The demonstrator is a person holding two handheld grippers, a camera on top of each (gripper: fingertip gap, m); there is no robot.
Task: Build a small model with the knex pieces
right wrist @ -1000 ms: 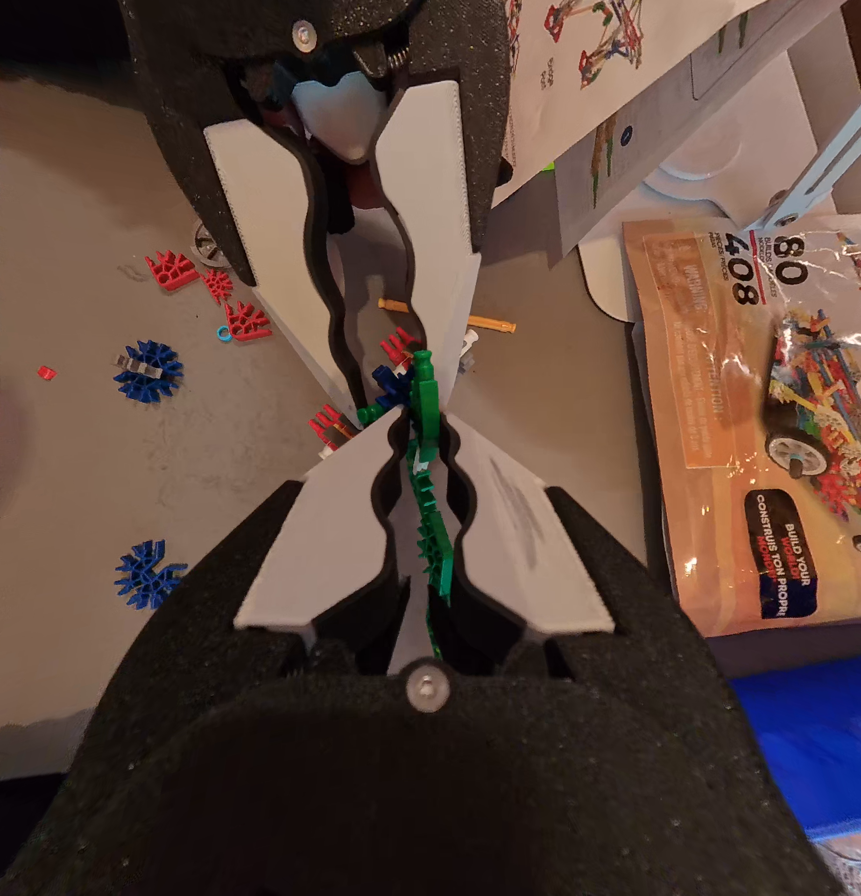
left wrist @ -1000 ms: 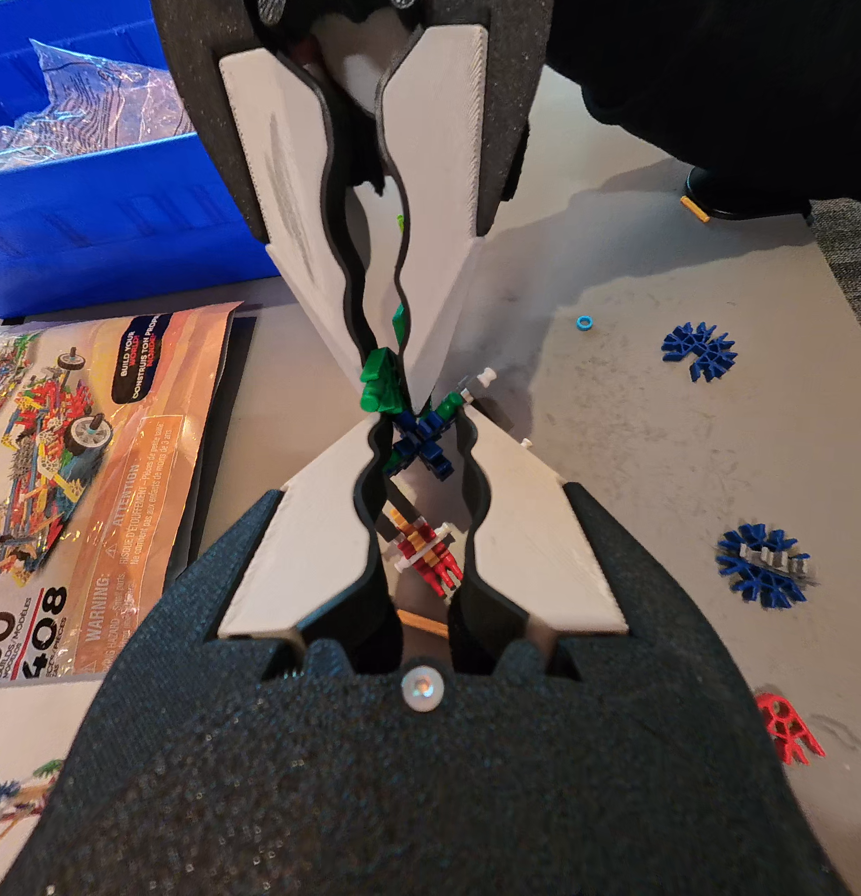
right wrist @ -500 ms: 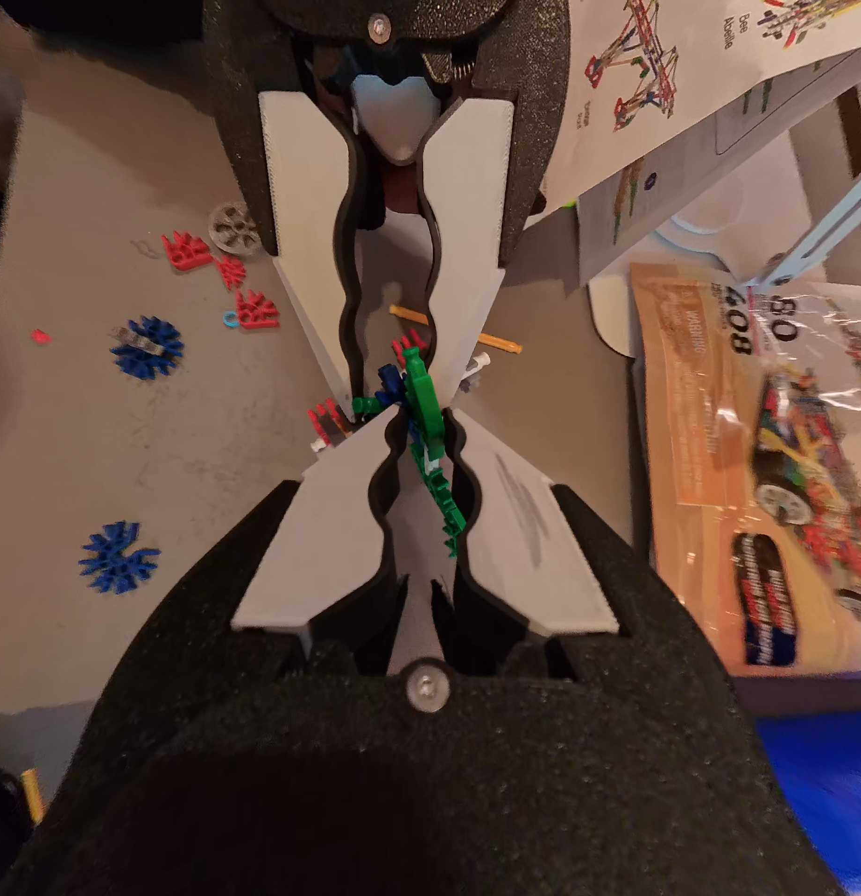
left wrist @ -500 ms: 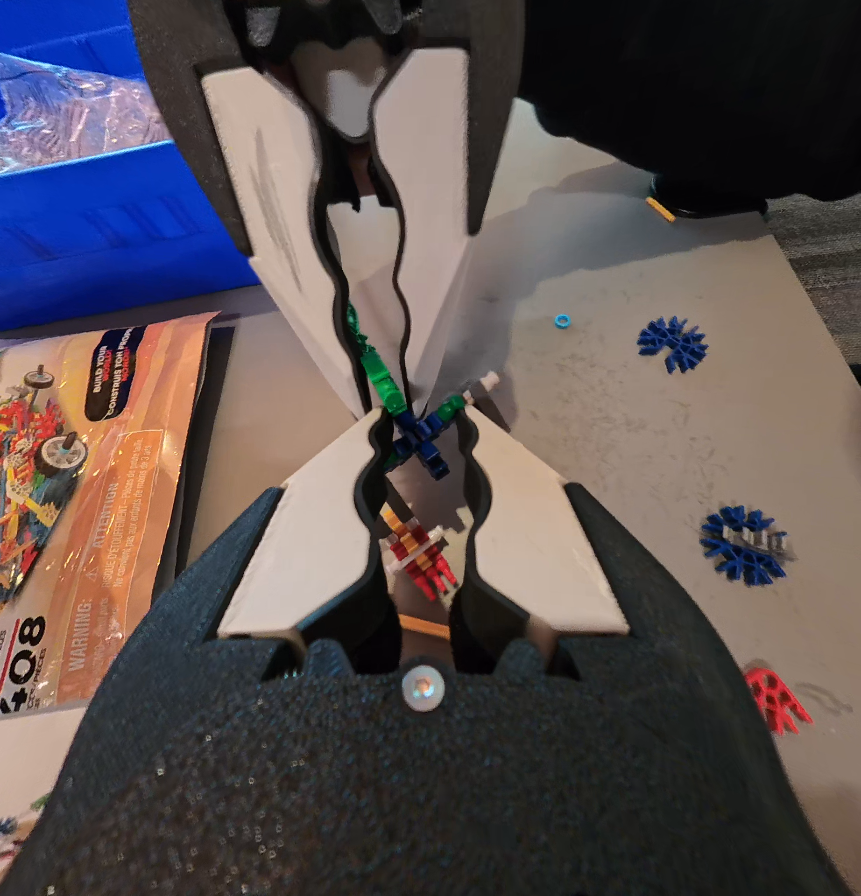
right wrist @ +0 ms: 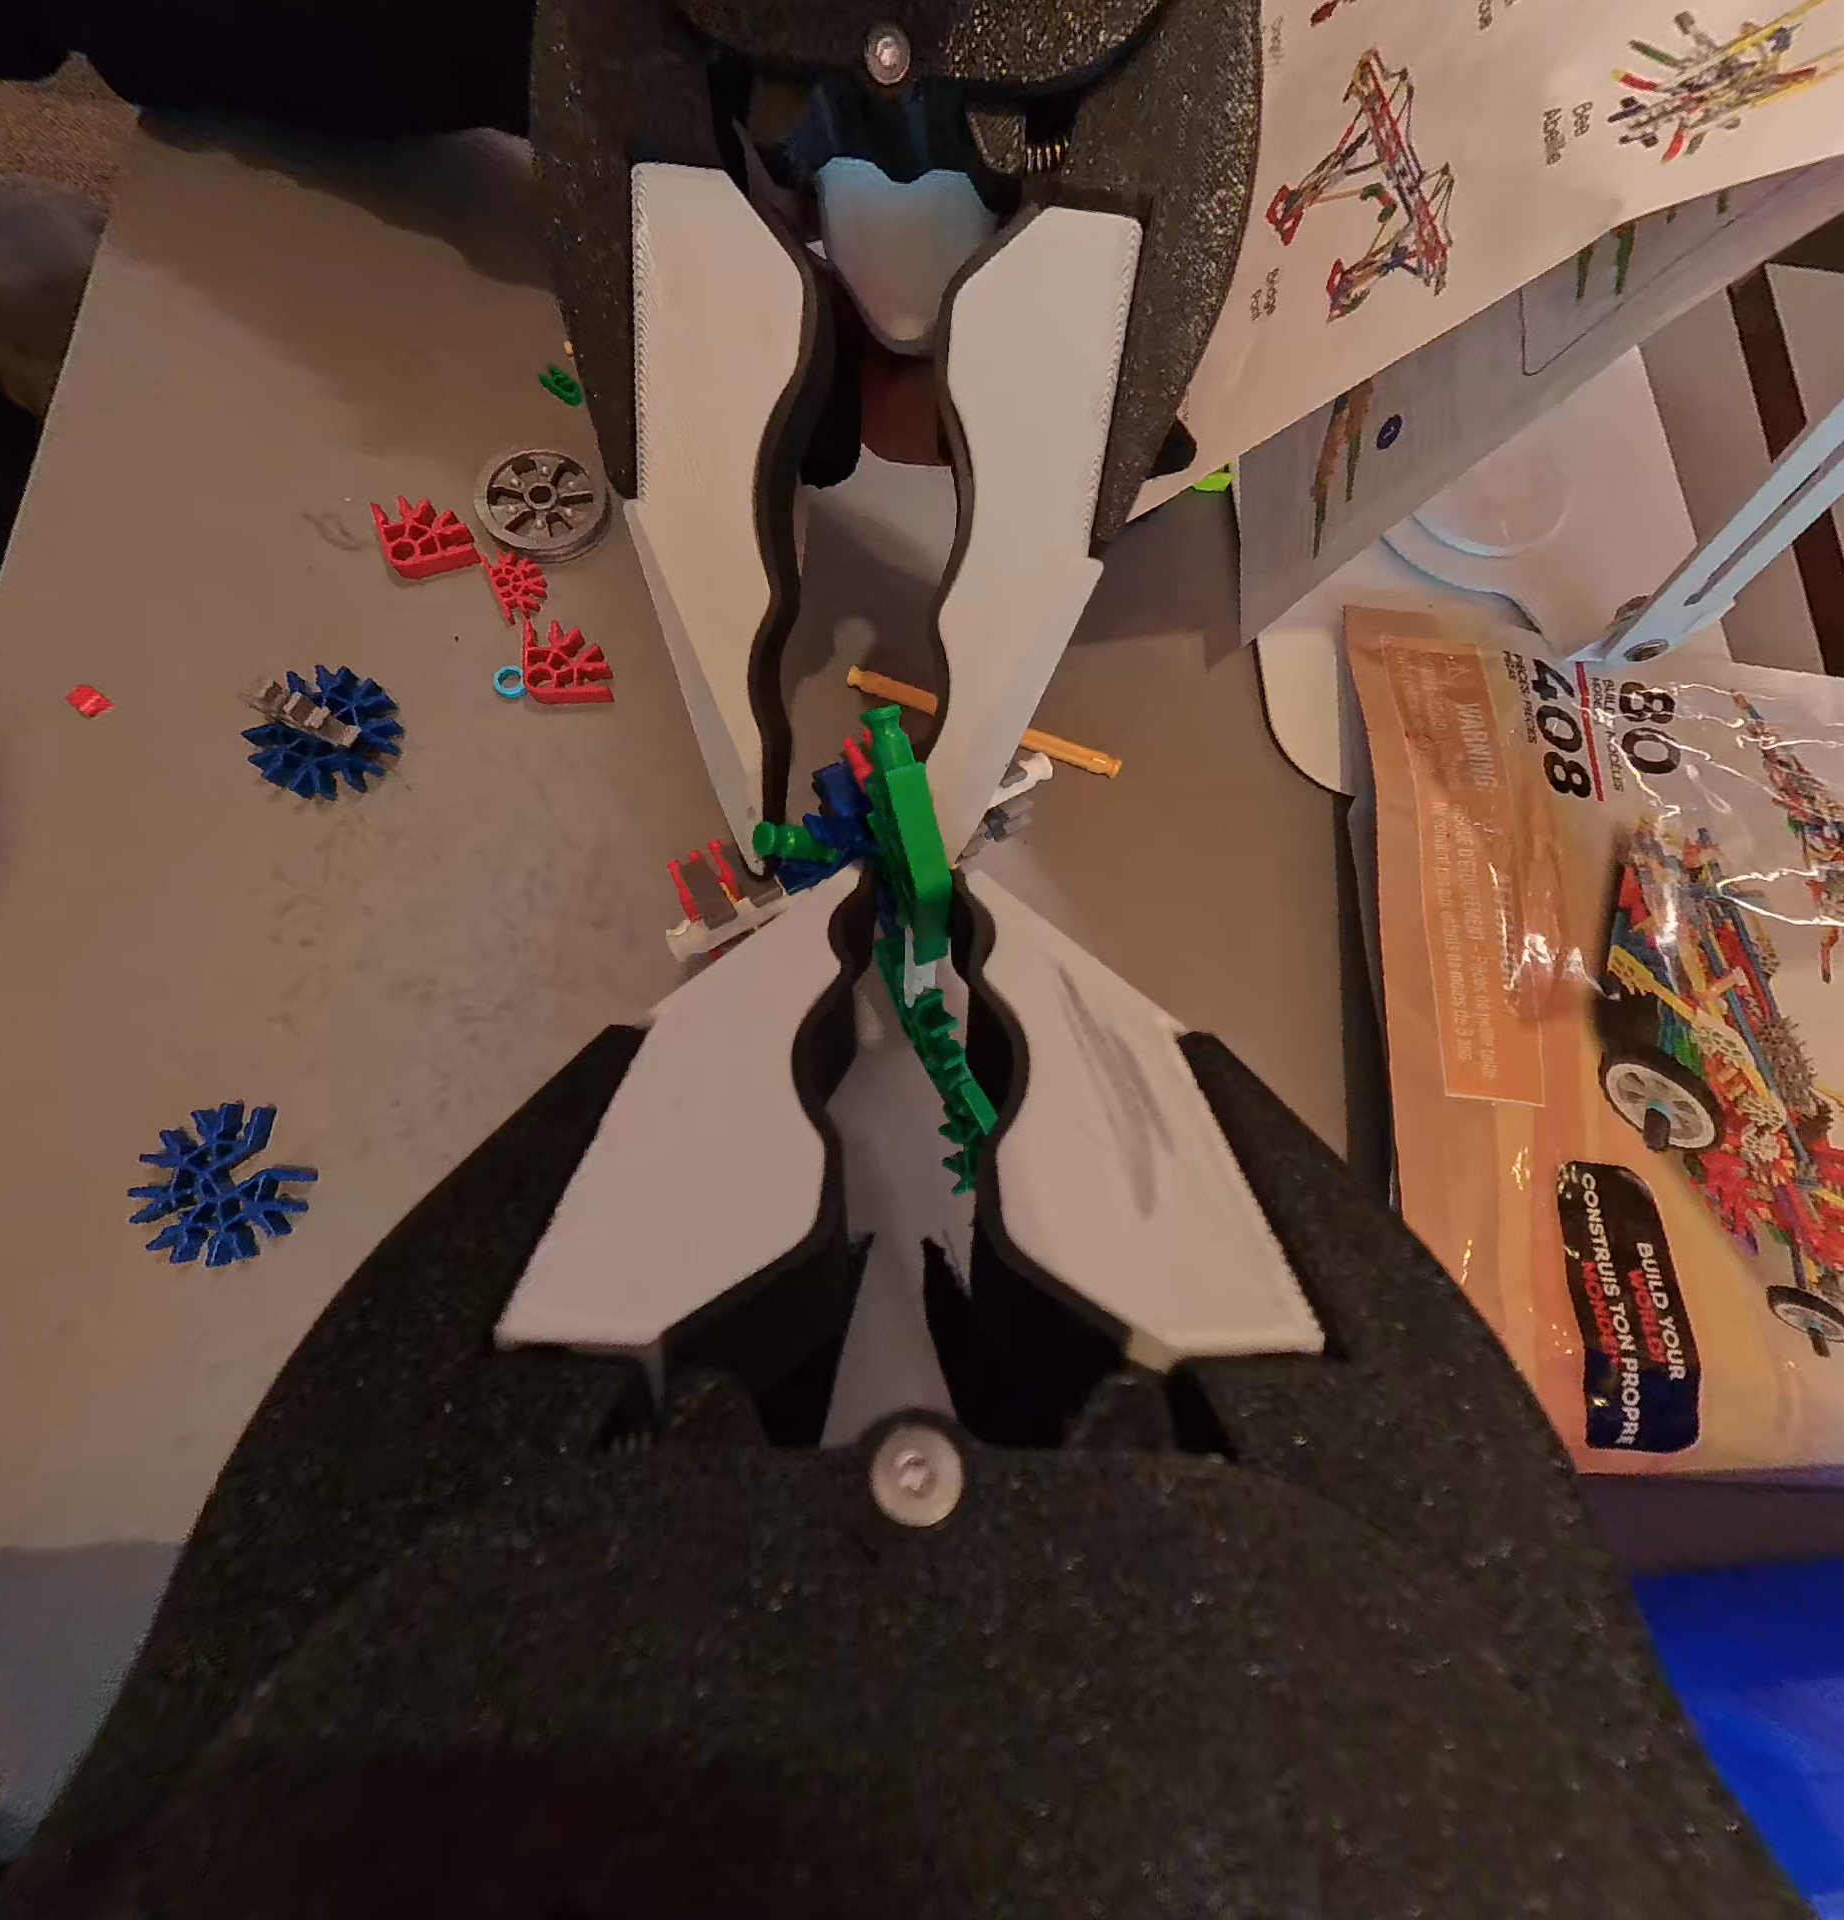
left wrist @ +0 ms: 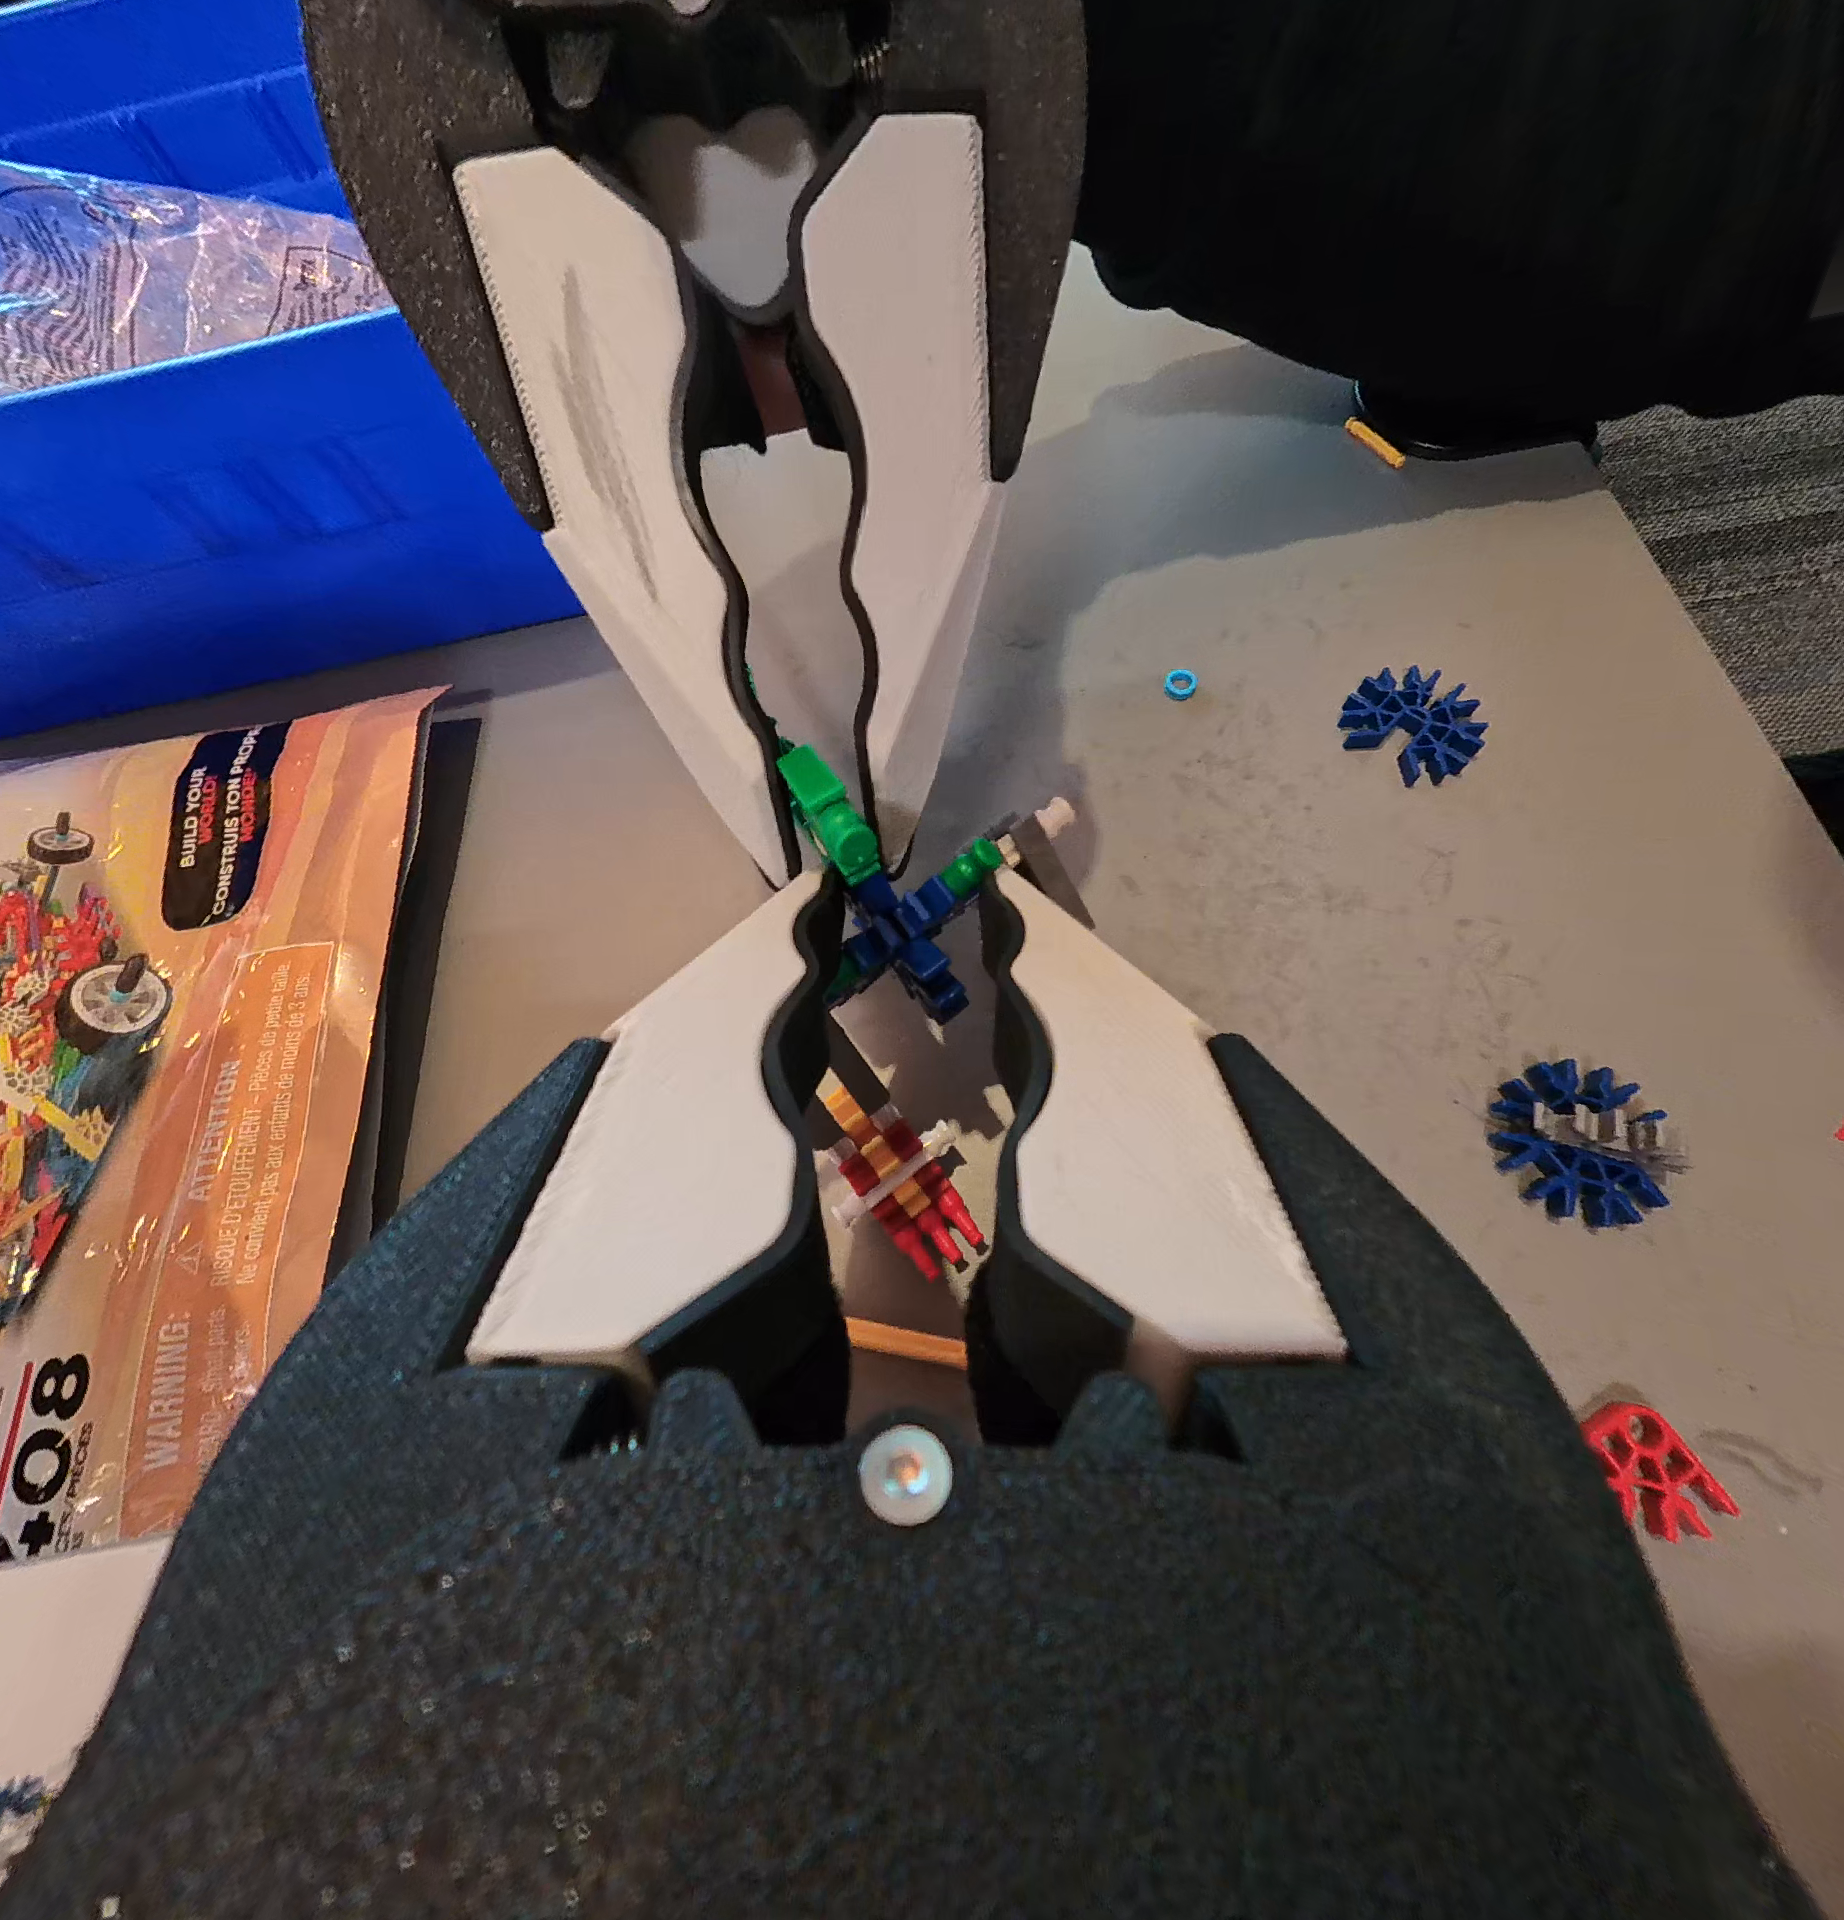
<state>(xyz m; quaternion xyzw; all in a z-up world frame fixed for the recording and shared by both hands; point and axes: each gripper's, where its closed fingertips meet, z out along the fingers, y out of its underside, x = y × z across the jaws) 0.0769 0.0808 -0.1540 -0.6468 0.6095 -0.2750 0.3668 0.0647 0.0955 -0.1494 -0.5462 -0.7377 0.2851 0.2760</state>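
Above the grey tabletop [left wrist: 1313, 935] the two grippers meet tip to tip, and the room around them is tight. On the left gripper's left side a blue bin [left wrist: 222, 499] stands close behind a printed toy bag [left wrist: 170, 1091] whose edge lies near the fingers. On the other side the table's edge runs diagonally, with carpet beyond (bare surface there is broken only by small loose pieces). Those pieces are two blue snowflake connectors [left wrist: 1414, 721] [left wrist: 1578, 1155], a small light-blue ring [left wrist: 1179, 683] and a red fan-shaped connector [left wrist: 1656, 1481], all well apart from the tips.

The left gripper [left wrist: 902, 904] has its jaws narrowed around a blue connector hub [left wrist: 902, 940] at the tips; whether both pads press it I cannot tell. A short green rod [left wrist: 968, 868] sticks out of the hub. Below, on the table between the fingers, lies a bundle of red, yellow and white rods [left wrist: 897, 1169].

The right gripper [right wrist: 907, 894] is pinching a green connector piece [right wrist: 907, 831], flat and toothed along its edge, standing on edge between the pads and running back along the finger gap. Its front end touches the blue hub. In the right wrist view, a grey wheel [right wrist: 544, 504], red connectors [right wrist: 424, 535] and an instruction sheet [right wrist: 1469, 156] lie beyond.
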